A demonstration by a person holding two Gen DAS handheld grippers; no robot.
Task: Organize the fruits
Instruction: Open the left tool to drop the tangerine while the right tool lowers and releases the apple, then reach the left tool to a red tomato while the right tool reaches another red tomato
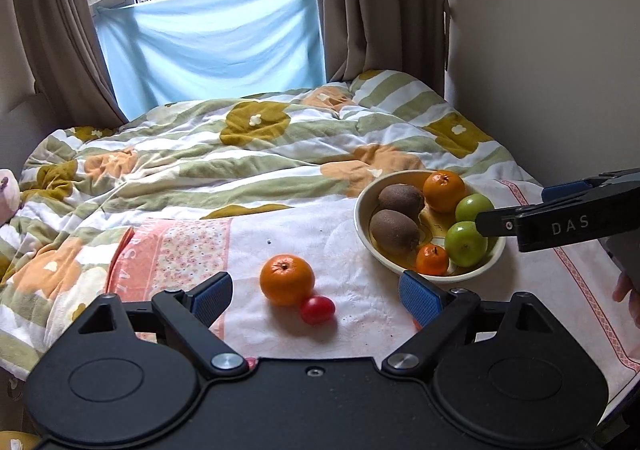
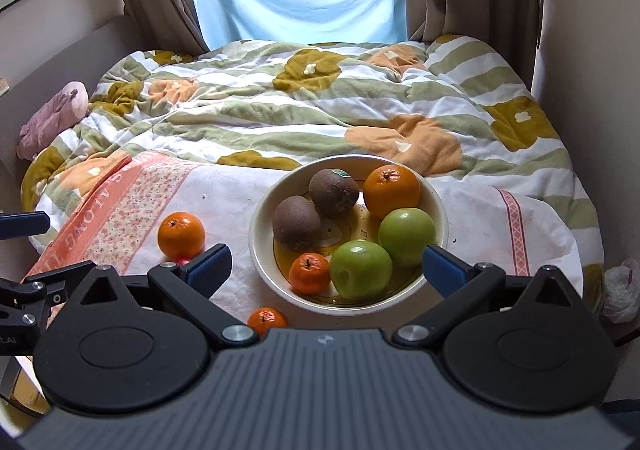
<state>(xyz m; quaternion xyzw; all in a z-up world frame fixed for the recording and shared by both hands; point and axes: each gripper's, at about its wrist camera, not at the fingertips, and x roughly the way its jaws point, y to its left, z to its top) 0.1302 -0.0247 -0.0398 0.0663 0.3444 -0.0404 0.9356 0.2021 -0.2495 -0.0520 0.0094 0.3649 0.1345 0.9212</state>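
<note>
A cream bowl (image 1: 362,210) (image 2: 260,250) on the towel holds two kiwis (image 2: 296,222), an orange (image 2: 392,190), two green apples (image 2: 360,268) and a small mandarin (image 2: 309,272). An orange (image 1: 287,279) (image 2: 181,235) and a small red fruit (image 1: 318,309) lie on the towel left of the bowl. Another small mandarin (image 2: 267,320) lies in front of the bowl. My left gripper (image 1: 316,296) is open and empty, just short of the loose orange. My right gripper (image 2: 326,266) is open and empty over the bowl's near side; it also shows in the left wrist view (image 1: 552,224).
A white and pink towel (image 1: 280,234) covers the near part of the bed. A rumpled flowered quilt (image 1: 240,142) lies behind it. A pink soft toy (image 2: 52,118) sits at the left edge. Curtains and a wall stand behind and to the right.
</note>
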